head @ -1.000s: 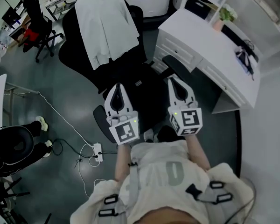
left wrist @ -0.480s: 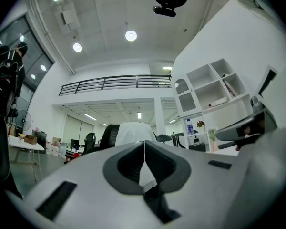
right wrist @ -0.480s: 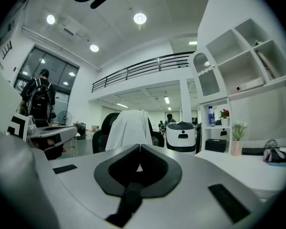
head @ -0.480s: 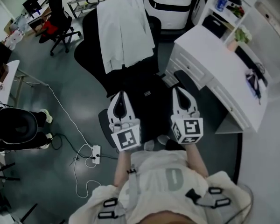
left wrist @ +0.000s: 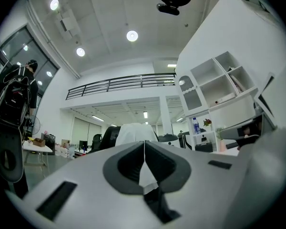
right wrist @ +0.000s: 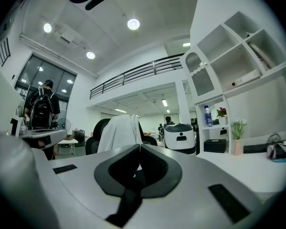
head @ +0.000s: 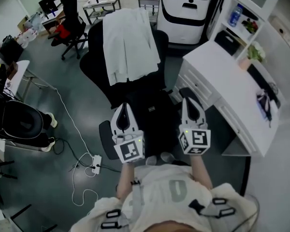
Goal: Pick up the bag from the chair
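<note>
A black office chair (head: 99, 57) stands ahead with a white coat (head: 128, 42) draped over its backrest. On its seat lies a black bag (head: 152, 114) with a small light tag; its outline is hard to tell from the dark seat. My left gripper (head: 124, 107) hovers over the seat's left side, shut and empty. At the seat's right side, my right gripper (head: 189, 101) is by the armrest, also shut and empty. In the left gripper view the jaws (left wrist: 144, 146) meet, with the coat (left wrist: 132, 132) beyond. The right gripper view shows the shut jaws (right wrist: 139, 149) and the coat (right wrist: 118, 133).
A white desk (head: 222, 76) with drawers stands close on the right, with shelves behind it. A white and black machine (head: 186, 8) sits behind the chair. A power strip (head: 94, 164) and cables lie on the floor at left. Another dark chair (head: 21, 124) stands far left.
The head view has shifted and now takes in more of the room beyond the chair. My right gripper has edged forward beside the armrest. Both grippers stay shut.
</note>
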### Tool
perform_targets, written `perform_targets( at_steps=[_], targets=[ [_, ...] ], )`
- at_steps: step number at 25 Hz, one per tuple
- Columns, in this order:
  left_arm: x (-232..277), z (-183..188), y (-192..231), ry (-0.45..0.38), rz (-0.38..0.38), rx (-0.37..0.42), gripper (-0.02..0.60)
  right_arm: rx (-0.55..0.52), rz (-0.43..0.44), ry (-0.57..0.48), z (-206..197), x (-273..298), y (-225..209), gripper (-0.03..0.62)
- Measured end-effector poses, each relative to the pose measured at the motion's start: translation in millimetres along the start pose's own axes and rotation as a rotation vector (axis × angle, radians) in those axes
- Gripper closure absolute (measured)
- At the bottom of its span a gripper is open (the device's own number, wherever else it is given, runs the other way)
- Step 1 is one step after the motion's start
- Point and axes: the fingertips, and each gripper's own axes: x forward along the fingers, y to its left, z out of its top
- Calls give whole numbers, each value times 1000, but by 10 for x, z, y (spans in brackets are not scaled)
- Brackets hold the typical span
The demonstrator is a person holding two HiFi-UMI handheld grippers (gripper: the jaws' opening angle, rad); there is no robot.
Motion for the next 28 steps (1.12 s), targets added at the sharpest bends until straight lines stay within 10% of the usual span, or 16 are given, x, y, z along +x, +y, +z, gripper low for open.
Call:
perform_targets(
  at_steps=[18,24,28],
  targets=[
    [-17,60,11,28,83,5,573,24,90,-1,-32,119,-147,585],
    [13,63,93,28,51,-11,443,54,163,-33,67,240,-54,347],
    [-32,21,144,27,47,-34,336,51,160,-50,79,271,-76,299]
  ],
)
